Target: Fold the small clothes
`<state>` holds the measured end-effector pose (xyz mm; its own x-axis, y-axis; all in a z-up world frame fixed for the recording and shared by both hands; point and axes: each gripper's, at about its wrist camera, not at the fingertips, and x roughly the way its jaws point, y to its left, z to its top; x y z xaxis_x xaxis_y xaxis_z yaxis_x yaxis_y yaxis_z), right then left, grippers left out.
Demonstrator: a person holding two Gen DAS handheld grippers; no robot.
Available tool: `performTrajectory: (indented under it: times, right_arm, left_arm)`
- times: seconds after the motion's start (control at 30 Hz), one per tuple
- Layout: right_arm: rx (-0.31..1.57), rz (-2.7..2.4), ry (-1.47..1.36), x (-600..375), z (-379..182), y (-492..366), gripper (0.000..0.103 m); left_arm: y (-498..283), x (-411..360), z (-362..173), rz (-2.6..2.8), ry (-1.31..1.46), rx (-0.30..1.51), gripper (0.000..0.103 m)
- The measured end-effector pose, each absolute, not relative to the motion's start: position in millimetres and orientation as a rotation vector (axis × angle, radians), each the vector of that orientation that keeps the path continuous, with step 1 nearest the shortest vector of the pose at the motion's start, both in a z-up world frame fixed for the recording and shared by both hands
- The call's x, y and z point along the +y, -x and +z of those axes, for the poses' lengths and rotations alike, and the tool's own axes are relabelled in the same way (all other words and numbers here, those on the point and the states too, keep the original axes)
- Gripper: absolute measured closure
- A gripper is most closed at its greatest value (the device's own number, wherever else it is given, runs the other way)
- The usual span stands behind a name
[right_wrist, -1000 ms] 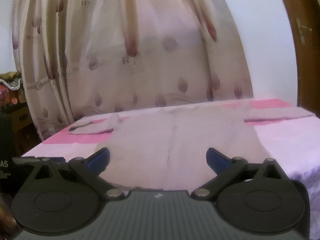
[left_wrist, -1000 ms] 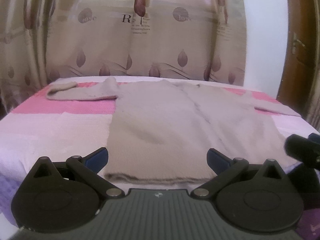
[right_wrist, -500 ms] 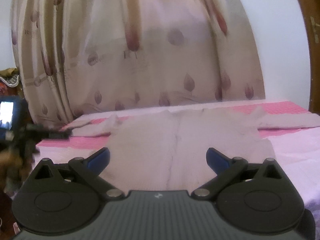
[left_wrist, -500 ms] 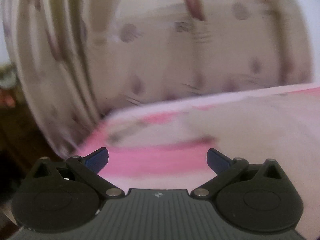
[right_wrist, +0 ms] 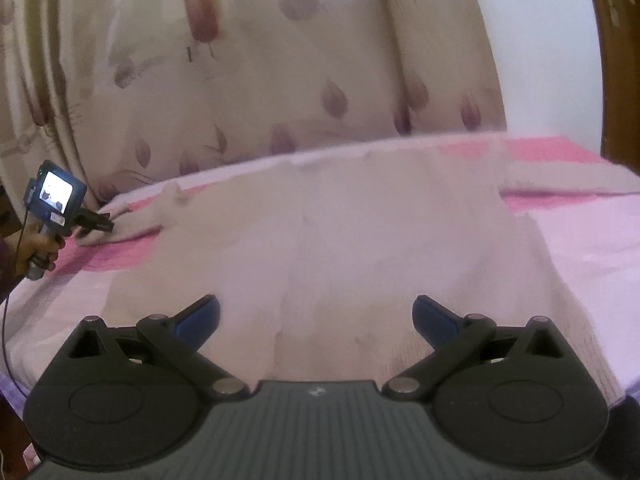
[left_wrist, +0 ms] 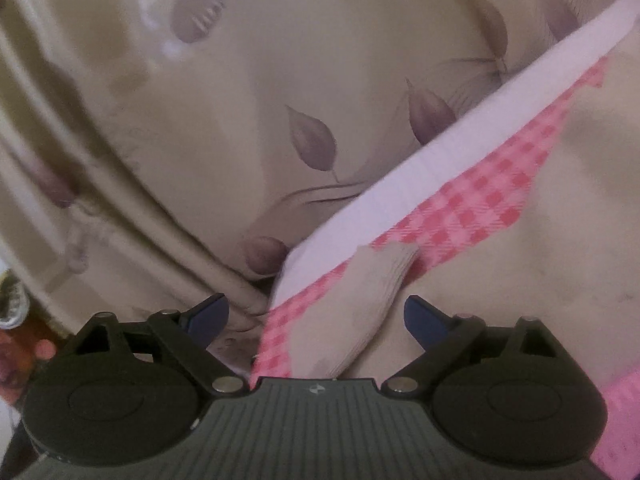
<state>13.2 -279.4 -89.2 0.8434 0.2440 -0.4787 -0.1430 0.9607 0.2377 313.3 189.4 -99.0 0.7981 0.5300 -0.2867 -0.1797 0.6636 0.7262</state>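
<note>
A beige knitted sweater (right_wrist: 340,248) lies spread flat on the bed, sleeves out to both sides. In the left wrist view its left sleeve cuff (left_wrist: 376,292) lies on the pink checked sheet, right in front of and between the fingers of my open left gripper (left_wrist: 316,316). The left gripper also shows in the right wrist view (right_wrist: 96,224) at the sleeve end on the far left. My right gripper (right_wrist: 316,316) is open and empty, just above the sweater's bottom hem.
The bed has a pink checked and pale lilac sheet (right_wrist: 592,232). A beige leaf-patterned curtain (left_wrist: 240,100) hangs close behind the bed. A brown wooden door (right_wrist: 620,60) stands at the far right. The bed's corner (left_wrist: 288,268) is by the left gripper.
My left gripper has swung from the sweater's hem to the left sleeve cuff at the bed's far corner. My right gripper has moved closer over the hem.
</note>
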Motion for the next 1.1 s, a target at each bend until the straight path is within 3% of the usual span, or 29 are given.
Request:
performTrajectory:
  times: [0.07,0.1,0.17,0.2,0.3,0.47,0.57,0.6,0.63,0.7,0.73,0.87,1.1]
  right_arm:
    - [0.543,0.197,-0.187,-278,-91,-17,0.0]
    - [0.546,0.196,-0.186,-277,-91,-19,0.0]
    - [0.551,0.197,-0.183,-275,-91,-22,0.0]
    - [0.553,0.198,-0.182,-274,-91,-23,0.0]
    - [0.55,0.206,-0.177,-273,-89,-23,0.0]
    - [0.53,0.207,-0.198,-281,-88,-19,0.0]
    - [0.524,0.219,-0.229,-285,-87,-16,0.0]
    - [0.521,0.224,-0.231,-286,-87,-15,0.0]
    - [0.514,0.229,-0.229,-286,-85,-13,0.0]
    - [0.499,0.235,-0.222,-287,-83,-9,0.0]
    - [0.49,0.235,-0.222,-289,-81,-7,0.0]
    - [0.465,0.213,-0.245,-305,-78,-2,0.0]
    - [0.406,0.078,-0.439,-402,-71,-11,0.0]
  left_arm:
    - [-329,196,-104,0.421,-0.731,0.541,0.01]
    - [-335,201,-105,0.428,-0.713,0.554,0.015]
    - [-345,215,-102,0.459,-0.65,0.585,0.049]
    - [-349,225,-98,0.508,-0.604,0.604,0.089]
    - [-333,262,-73,0.656,-0.386,0.565,0.089]
    - [-265,323,-41,0.844,-0.089,0.54,0.088]
    - [-231,345,-42,0.909,-0.069,0.58,0.081]
    - [-223,349,-42,0.933,-0.085,0.581,0.071]
    - [-215,356,-44,0.961,-0.093,0.591,0.036]
    - [-203,360,-40,0.98,-0.083,0.584,0.003]
    - [-193,356,-37,0.998,-0.083,0.548,0.008]
    - [-176,314,-14,0.898,-0.06,0.487,0.008]
    - [-171,153,-16,0.46,-0.049,0.472,0.011]
